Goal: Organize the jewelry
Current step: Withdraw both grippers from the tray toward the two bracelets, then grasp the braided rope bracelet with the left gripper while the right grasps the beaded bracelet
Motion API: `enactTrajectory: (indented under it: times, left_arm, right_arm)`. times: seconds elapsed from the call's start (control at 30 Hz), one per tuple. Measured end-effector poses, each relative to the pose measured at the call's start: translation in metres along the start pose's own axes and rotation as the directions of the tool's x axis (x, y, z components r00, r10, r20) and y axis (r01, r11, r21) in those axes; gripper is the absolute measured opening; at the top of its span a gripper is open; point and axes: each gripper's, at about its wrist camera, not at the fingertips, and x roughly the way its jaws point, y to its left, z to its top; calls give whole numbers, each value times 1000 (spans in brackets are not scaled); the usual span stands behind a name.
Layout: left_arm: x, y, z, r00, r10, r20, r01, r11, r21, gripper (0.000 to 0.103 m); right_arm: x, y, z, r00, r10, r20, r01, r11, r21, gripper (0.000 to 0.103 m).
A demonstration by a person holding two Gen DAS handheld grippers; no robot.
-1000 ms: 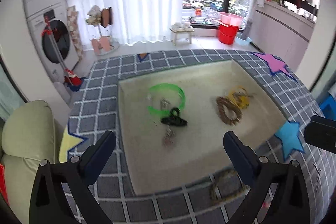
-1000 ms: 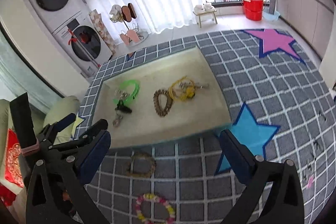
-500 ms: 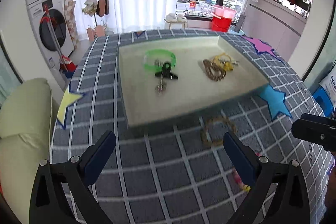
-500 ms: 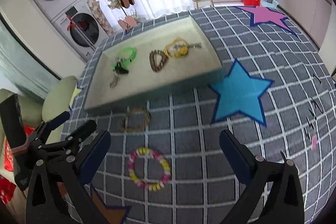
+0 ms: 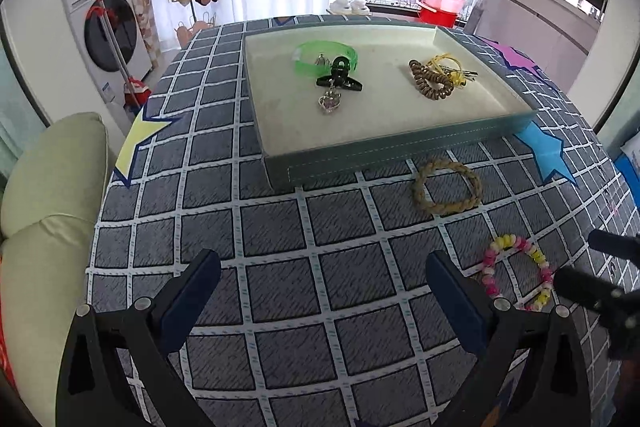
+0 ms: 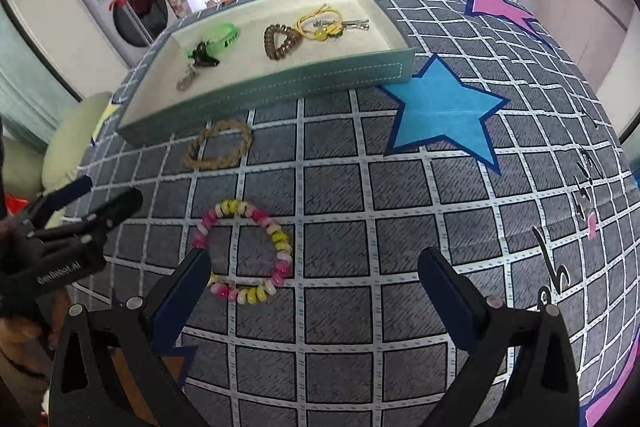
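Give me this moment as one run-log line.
left gripper: open, empty | right gripper: open, over beaded bracelet | braided bracelet: outside tray | next, likely: grasp beaded bracelet

Matt woven cloth (image 6: 400,195) under the fingers; ahead, a glossy plastic bead bracelet (image 6: 244,251), a rough braided rope ring (image 6: 219,149), a stitched matt tray (image 6: 304,83)

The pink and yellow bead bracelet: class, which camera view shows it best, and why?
The right wrist view. The bead bracelet lies large and near the centre, with only a little behind the right gripper's finger. In the left wrist view it sits small at the right edge, partly hidden.
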Motion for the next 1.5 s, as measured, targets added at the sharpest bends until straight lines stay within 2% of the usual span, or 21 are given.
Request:
enactTrajectory:
  times: [0.17, 0.33, 0.4, 0.5, 0.73, 0.83, 0.9, 0.97, 1.1, 1.2, 1.23, 1.3, 1.4, 1.5]
  left_arm:
    - [3, -1, 0, 1000, 9, -6, -9, 1000, 0, 103]
    - [8, 1, 1, 1000, 2, -20, -3, 1000, -21, 103]
    - [11, 0, 1, 999, -13, -32, 12, 1000, -21, 103]
    - [13, -2, 2, 999, -32, -36, 32, 999, -13, 103]
    - [18, -14, 10, 996, -76, -38, 76, 997, -1, 103]
    - [20, -22, 16, 995, -94, -34, 95, 995, 16, 103]
    - [22, -27, 19, 994, -102, -33, 103, 994, 26, 103]
    - [24, -30, 23, 993, -115, -35, 115, 993, 23, 103]
    - [32, -34, 31, 989, -136, -59, 136, 991, -12, 100]
    - [38, -39, 35, 988, -139, -69, 138, 990, -24, 92]
    - [39, -42, 36, 989, -129, -65, 128, 992, -19, 92]
    - [40, -47, 37, 990, -122, -65, 122, 993, -8, 90]
    - [40, -54, 37, 992, -105, -63, 107, 994, 28, 82]
    - [39, -63, 37, 991, -123, -56, 126, 990, 66, 65]
  right_arm:
    - [4, 10, -3, 999, -46, 9, 47, 998, -46, 101]
    - [9, 15, -4, 998, -56, 5, 56, 997, -61, 89]
    - [11, 17, -6, 998, -68, 5, 68, 995, -69, 77]
    - [12, 22, -9, 994, -104, 20, 106, 988, -110, 76]
    - [12, 26, -12, 995, -92, 35, 97, 985, -142, 73]
    - [10, 30, -14, 996, -82, 42, 87, 984, -157, 62]
    - [8, 32, -14, 995, -77, 55, 85, 983, -162, 41]
    - [8, 34, -15, 995, -73, 61, 83, 983, -163, 33]
    - [7, 35, -16, 996, -64, 66, 75, 983, -169, 27]
    - [7, 35, -16, 996, -59, 69, 70, 983, -167, 25]
    - [6, 34, -17, 996, -59, 70, 70, 984, -166, 25]
    - [6, 34, -17, 996, -58, 75, 69, 984, -163, 16]
    - [6, 32, -17, 995, -56, 80, 68, 986, -153, 11]
    - [6, 30, -17, 996, -49, 81, 60, 988, -145, 10]
